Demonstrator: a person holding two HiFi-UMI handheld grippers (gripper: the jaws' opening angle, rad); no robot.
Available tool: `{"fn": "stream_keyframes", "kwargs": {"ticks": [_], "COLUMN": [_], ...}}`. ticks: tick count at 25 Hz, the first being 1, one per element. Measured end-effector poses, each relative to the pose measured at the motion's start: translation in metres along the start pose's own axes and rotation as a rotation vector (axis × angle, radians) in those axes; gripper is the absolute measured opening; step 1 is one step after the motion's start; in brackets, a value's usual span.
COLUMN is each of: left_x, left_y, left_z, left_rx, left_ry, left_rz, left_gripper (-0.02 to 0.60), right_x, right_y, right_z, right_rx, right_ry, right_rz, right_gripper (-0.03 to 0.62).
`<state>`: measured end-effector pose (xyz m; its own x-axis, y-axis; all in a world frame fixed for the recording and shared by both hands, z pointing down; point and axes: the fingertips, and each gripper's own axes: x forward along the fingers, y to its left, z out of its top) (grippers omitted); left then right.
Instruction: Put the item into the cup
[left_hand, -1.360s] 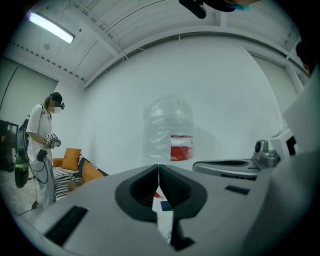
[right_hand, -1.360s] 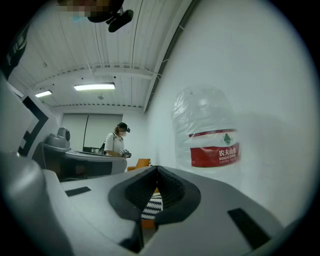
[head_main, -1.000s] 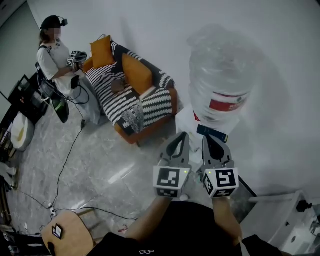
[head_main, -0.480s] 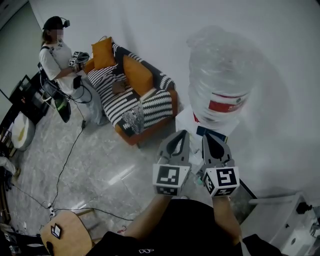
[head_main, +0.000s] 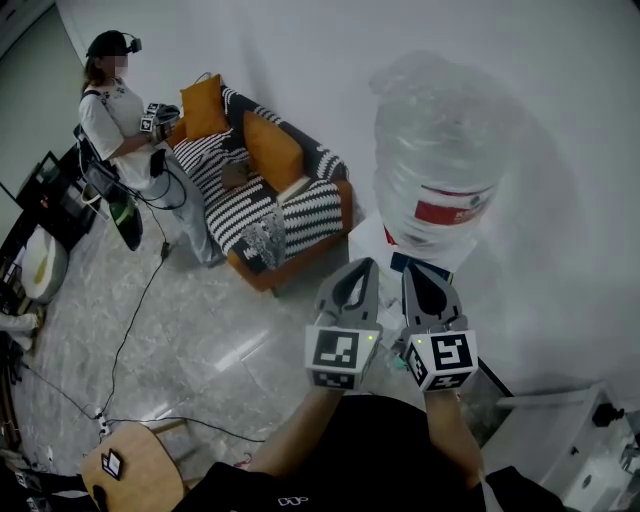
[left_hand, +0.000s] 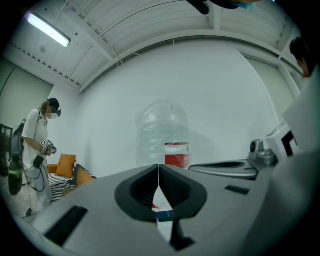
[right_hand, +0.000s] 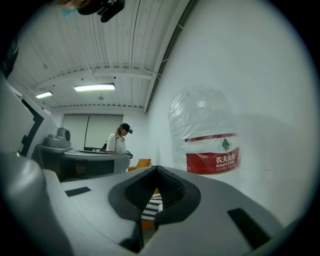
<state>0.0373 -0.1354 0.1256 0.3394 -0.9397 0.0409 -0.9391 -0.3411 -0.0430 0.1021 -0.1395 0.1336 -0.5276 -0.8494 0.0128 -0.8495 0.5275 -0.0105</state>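
Observation:
I see no cup and no loose item in any view. My left gripper (head_main: 360, 270) and right gripper (head_main: 413, 271) are held side by side, raised in front of me, both shut with nothing between their jaws. They point at a large clear water bottle (head_main: 440, 150) with a red label, which stands upside down on a white dispenser (head_main: 372, 245) against the wall. The left gripper view shows its closed jaws (left_hand: 158, 169) below the bottle (left_hand: 162, 135). The right gripper view shows its closed jaws (right_hand: 157, 171) left of the bottle (right_hand: 202, 130).
A striped sofa (head_main: 265, 195) with orange cushions stands by the wall at left. A person (head_main: 115, 110) holding grippers stands beside it. Cables run over the marble floor (head_main: 150, 330). A wooden stool (head_main: 135, 470) is at lower left, a white unit (head_main: 570, 440) at lower right.
Both grippers stay nearly still and shut. The person by the sofa has shifted slightly.

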Motion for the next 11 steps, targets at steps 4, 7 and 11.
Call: {"fn": "stream_keyframes", "kwargs": {"ticks": [4,7,11], "left_x": [0.0016,0.0014,0.003], "left_y": [-0.0014,-0.0041,-0.0058], "left_z": [-0.0019,0.0021,0.0023], "left_rx": [0.0,-0.01,-0.03], "left_ry": [-0.009,-0.013,-0.026], "left_rz": [-0.002,-0.006,-0.004], "left_gripper": [0.014,0.014,0.014], "right_x": [0.0001,-0.0009,0.0006], "right_y": [-0.0018,-0.004,-0.0064], "right_z": [-0.0009,-0.0002,-0.0007], "right_rx": [-0.007,-0.013,-0.027], "right_ry": [-0.004,-0.004,0.001], "right_rz": [-0.001,-0.001,0.008], "right_gripper": [0.009,0.009,0.009]}}
